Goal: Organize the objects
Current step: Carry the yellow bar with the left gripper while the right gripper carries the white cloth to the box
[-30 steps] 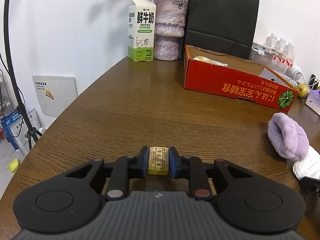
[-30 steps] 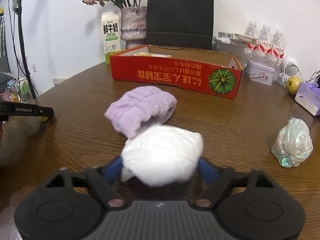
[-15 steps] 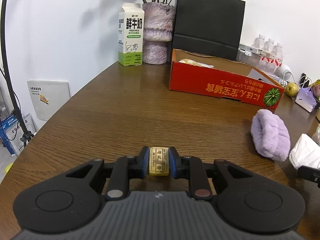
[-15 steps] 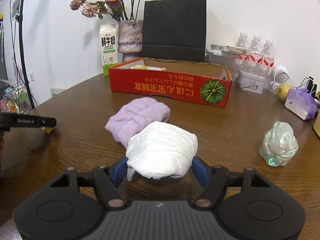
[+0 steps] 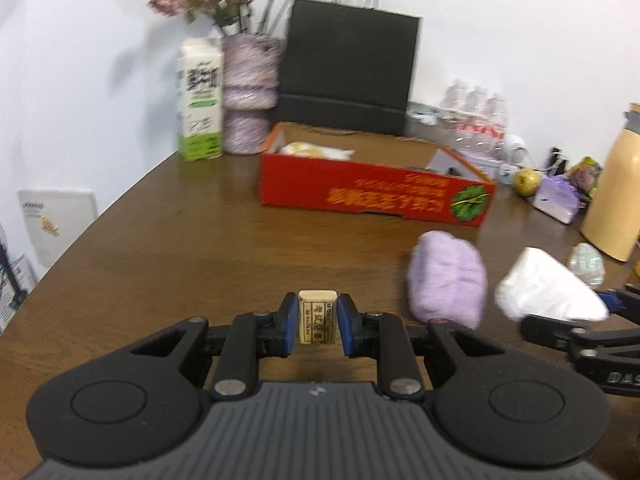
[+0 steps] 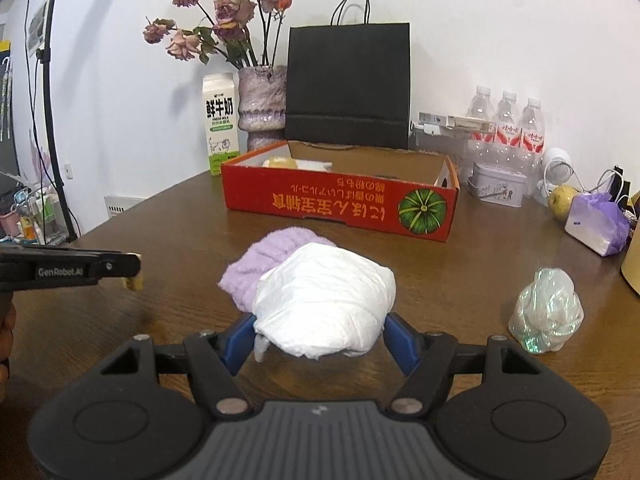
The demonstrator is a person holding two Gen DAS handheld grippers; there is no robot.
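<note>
Both wrist views low, facing red box (image 5: 372,194)

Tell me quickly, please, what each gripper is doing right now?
Left gripper: closed on the small yellowish eraser.
Right gripper: closed on the white folded diaper.

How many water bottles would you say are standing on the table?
3 water bottles, side by side at the table's back right, behind the metal tin; others may be hidden.
</note>
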